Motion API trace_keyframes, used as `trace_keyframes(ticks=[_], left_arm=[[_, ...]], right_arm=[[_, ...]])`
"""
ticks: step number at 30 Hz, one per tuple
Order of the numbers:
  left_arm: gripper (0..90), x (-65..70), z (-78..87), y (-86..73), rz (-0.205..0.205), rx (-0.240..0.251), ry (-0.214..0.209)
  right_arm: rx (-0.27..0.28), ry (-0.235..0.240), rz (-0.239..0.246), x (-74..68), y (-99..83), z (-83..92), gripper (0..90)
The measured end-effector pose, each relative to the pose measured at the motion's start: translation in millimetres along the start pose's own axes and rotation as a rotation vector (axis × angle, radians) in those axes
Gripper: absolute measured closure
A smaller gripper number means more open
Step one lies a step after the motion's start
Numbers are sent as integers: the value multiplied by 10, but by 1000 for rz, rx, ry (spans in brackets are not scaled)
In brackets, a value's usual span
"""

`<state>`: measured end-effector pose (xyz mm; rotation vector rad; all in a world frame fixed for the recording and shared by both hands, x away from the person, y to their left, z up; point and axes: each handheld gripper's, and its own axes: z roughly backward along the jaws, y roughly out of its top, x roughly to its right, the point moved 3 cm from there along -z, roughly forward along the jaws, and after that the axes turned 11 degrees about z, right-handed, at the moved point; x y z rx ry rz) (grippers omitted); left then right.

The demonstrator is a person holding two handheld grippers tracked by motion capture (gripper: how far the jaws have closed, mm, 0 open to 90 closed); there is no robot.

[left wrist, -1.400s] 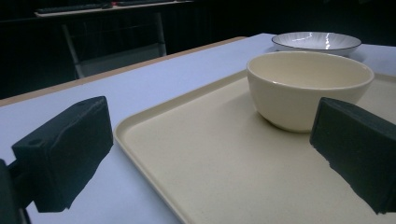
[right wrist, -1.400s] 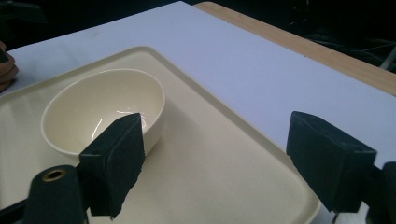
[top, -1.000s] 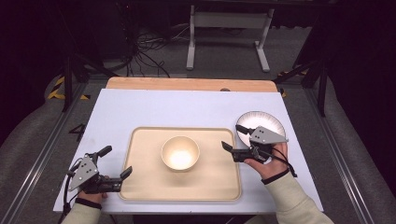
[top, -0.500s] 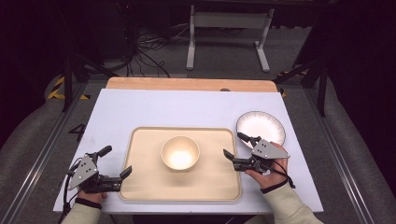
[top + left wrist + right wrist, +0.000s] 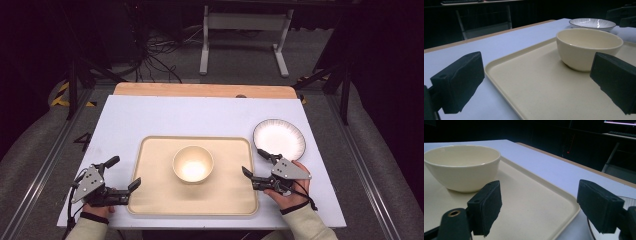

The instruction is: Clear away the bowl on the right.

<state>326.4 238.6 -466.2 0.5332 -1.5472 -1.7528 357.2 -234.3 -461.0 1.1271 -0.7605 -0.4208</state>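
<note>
The right tool (image 5: pixel 256 164) partly hides the white dark-rimmed plate (image 5: pixel 279 138); both tools gape, the left tool (image 5: pixel 125 173) too. The cream bowl (image 5: pixel 193 163) sits empty on the beige tray (image 5: pixel 150 190).

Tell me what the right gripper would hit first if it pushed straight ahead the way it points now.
Probably the tray's right rim: the right gripper stands open and straddles that edge, one jaw over the tray, the other outside it. If it passed above the rim, the bowl comes next, slightly off its line; height is unclear.
</note>
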Motion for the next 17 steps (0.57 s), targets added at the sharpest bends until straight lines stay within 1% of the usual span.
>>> trace_keyframes(ticks=[2,3,4,6,17], left_arm=[[2,3,-3,-1,-1,6,1],[2,3,-2,-2,-4,7,1],[2,4,-6,-2,-2,11,3],[2,3,-5,-2,-2,11,3],[2,2,-2,-2,-6,7,1]], right_arm=[[-3,-9,0,-5,-12,7,202],[-12,-31,-11,-14,-38,19,202],[-11,-32,-15,-18,-44,20,202],[-5,-42,-3,-26,-43,32,202],[2,-46,-17,-18,-45,37,199]])
